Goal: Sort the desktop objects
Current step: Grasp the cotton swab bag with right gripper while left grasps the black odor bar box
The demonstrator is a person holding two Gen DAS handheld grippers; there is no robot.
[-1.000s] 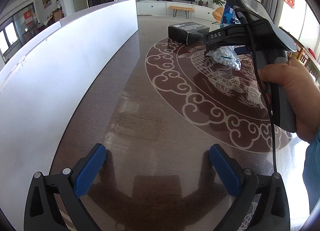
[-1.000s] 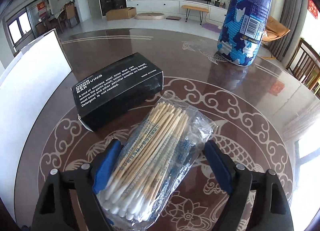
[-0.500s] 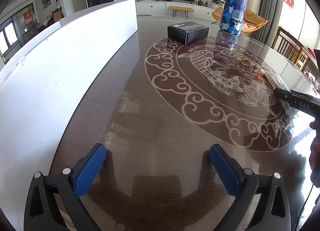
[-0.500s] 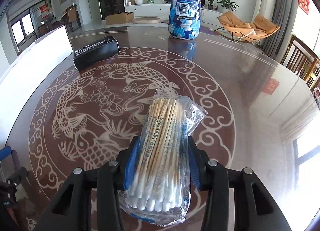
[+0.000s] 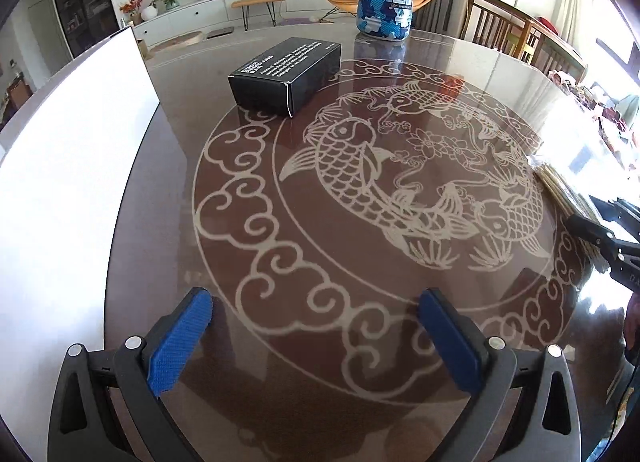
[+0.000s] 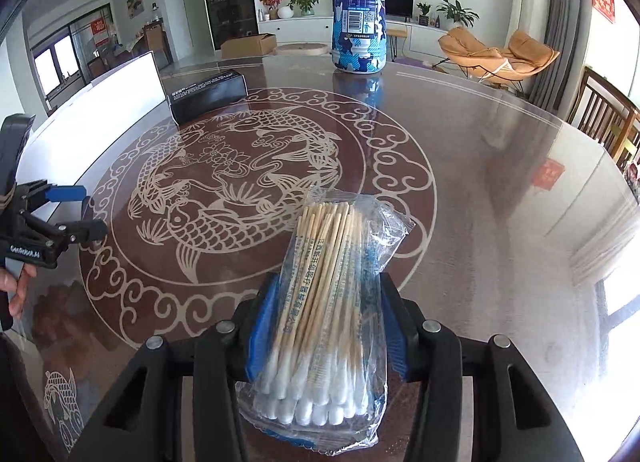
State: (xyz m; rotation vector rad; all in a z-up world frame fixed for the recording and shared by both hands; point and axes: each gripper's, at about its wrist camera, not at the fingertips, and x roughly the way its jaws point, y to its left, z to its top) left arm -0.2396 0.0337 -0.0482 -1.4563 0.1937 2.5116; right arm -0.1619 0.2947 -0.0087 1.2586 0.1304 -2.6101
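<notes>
Now the right gripper [image 6: 324, 326] is clamped on a bag of cotton swabs [image 6: 328, 302] above the table [image 6: 480, 165]. The left gripper [image 5: 316, 326] hangs spread apart, holding nothing, short of the black box [image 5: 286, 75].

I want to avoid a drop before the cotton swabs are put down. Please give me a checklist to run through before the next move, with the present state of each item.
1. Right hand-held gripper shut on the bag of cotton swabs: ok, both pads press its sides.
2. Bag held securely: cannot tell; the loose plastic hangs below the pads.
3. Left hand-held gripper open with nothing in it: ok.
4. Black box away from both grippers: ok, it lies at the far side of the table.
5. Blue camouflage bottle upright: ok.
6. Glass tabletop bare to the right of the bag: ok.
</notes>
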